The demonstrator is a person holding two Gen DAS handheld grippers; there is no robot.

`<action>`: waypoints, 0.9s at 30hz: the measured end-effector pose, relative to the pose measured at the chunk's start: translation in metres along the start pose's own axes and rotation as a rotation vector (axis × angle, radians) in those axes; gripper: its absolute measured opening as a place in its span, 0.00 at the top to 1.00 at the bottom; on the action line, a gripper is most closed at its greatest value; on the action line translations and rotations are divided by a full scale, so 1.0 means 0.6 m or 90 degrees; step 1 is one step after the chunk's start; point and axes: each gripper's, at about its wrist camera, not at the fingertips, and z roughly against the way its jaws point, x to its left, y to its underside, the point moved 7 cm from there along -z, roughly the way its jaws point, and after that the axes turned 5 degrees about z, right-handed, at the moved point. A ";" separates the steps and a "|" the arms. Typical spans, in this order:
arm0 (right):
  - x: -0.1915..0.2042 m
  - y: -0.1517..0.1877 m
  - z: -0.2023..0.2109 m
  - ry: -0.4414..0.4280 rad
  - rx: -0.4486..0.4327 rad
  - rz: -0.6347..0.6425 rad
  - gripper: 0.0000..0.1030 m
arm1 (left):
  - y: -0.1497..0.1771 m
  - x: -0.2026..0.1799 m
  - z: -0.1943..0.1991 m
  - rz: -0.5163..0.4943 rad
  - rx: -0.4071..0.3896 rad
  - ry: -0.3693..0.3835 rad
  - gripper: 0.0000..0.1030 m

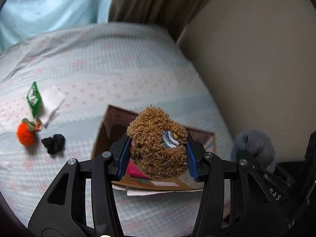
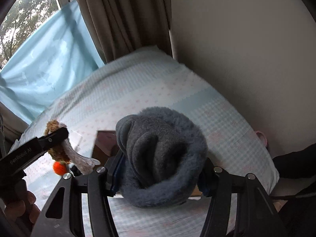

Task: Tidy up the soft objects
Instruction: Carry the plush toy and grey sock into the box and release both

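Soft toys mid-sort, cardboard box [image 1: 116,124] on the bed as the landmark. Nearest: left gripper [image 1: 157,154] clamped on a brown curly plush [image 1: 158,144], held up above the box's near half, not released. A pink item [image 1: 135,170] and something white sit below the plush, seemingly in the box, so judging a bit is already stowed. Right gripper [image 2: 161,169] squeezes a grey fleece bundle [image 2: 160,156], held just right of the box and over its near right corner; from the left wrist view the bundle shows right of the box. A paper sheet [image 1: 146,192] pokes out under the box's near edge.

Left of the box, loose on the bedsheet [image 1: 110,69]: black crumpled piece [image 1: 53,143] closest, then orange pom-pom fruit [image 1: 25,135] further left. Beyond those, green packet [image 1: 34,98] and a white paper [image 1: 51,100], far left of the box.

Progress guess: about midway. Two items in hand ready to drop, at least two soft ones waiting left of the box. Packet and paper likely not soft, may stay put.

Behind the box: curtain [image 1: 158,4] and wall.
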 end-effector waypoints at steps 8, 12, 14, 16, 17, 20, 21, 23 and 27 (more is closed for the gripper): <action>-0.051 0.019 -0.108 -0.028 0.058 -0.021 0.46 | 0.047 -0.030 -0.153 -0.069 0.090 -0.039 0.56; -0.061 0.022 -0.143 -0.033 0.077 -0.048 0.46 | 0.064 -0.033 -0.202 -0.109 0.129 -0.052 0.56; -0.065 0.025 -0.153 -0.032 0.089 -0.055 0.46 | 0.071 -0.034 -0.219 -0.130 0.146 -0.057 0.56; -0.065 0.025 -0.166 -0.034 0.100 -0.060 0.46 | 0.079 -0.041 -0.234 -0.154 0.165 -0.060 0.56; -0.064 0.026 -0.172 -0.033 0.106 -0.061 0.46 | 0.085 -0.042 -0.242 -0.164 0.173 -0.060 0.56; -0.067 0.031 -0.189 -0.034 0.120 -0.067 0.46 | 0.096 -0.042 -0.257 -0.184 0.194 -0.066 0.56; -0.068 0.031 -0.194 -0.037 0.121 -0.072 0.46 | 0.099 -0.042 -0.261 -0.192 0.198 -0.071 0.56; -0.068 0.031 -0.202 -0.045 0.123 -0.081 0.43 | 0.097 -0.042 -0.260 -0.207 0.192 -0.078 0.46; -0.070 0.023 -0.205 -0.051 0.103 -0.088 0.15 | 0.095 -0.038 -0.246 -0.229 0.183 -0.094 0.00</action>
